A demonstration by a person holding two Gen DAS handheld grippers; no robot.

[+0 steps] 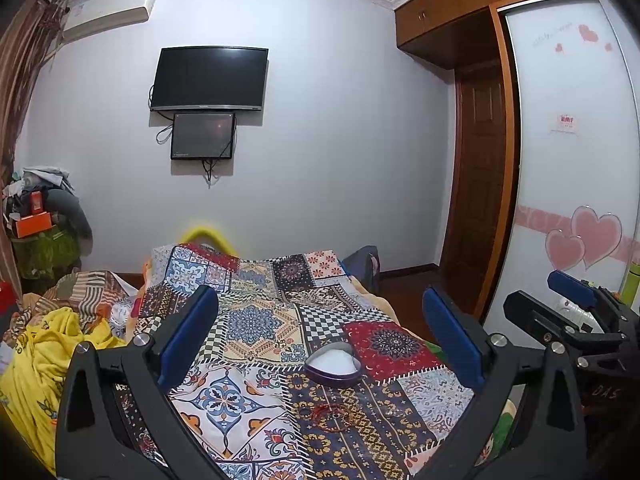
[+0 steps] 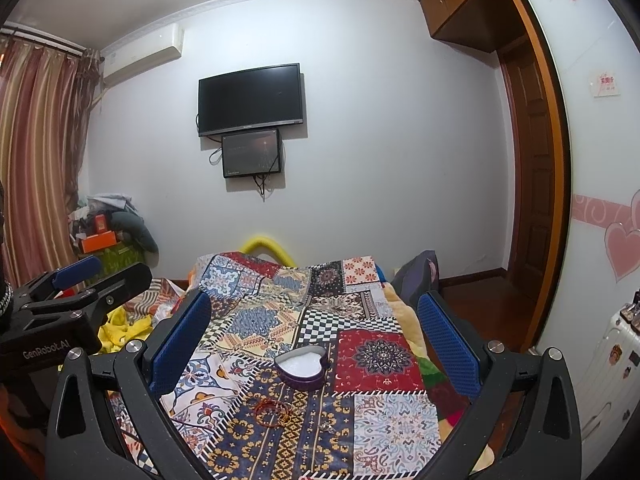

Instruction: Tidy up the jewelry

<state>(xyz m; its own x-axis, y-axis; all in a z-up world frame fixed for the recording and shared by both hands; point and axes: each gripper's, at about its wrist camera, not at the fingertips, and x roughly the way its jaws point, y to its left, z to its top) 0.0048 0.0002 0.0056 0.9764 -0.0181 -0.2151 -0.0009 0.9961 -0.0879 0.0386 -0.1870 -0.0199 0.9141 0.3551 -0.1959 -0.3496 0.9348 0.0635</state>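
patchwork bedspread (image 1: 256,328) carries a heart-shaped box (image 1: 334,365) with thin, light, slippery red bracelets (image 1: 330,414) just before it; pinch one at its rim. both hand-held grippers (image 1: 320,344) (image 2: 316,344) gape wide, empty.

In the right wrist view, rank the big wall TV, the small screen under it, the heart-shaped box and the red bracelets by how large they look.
1. Wall TV, clearly largest.
2. Small screen and heart-shaped box look about alike; the box lies nearer the camera, so I won't rank them.
3. Red bracelets, smallest, on the patchwork bedspread in front of the box.
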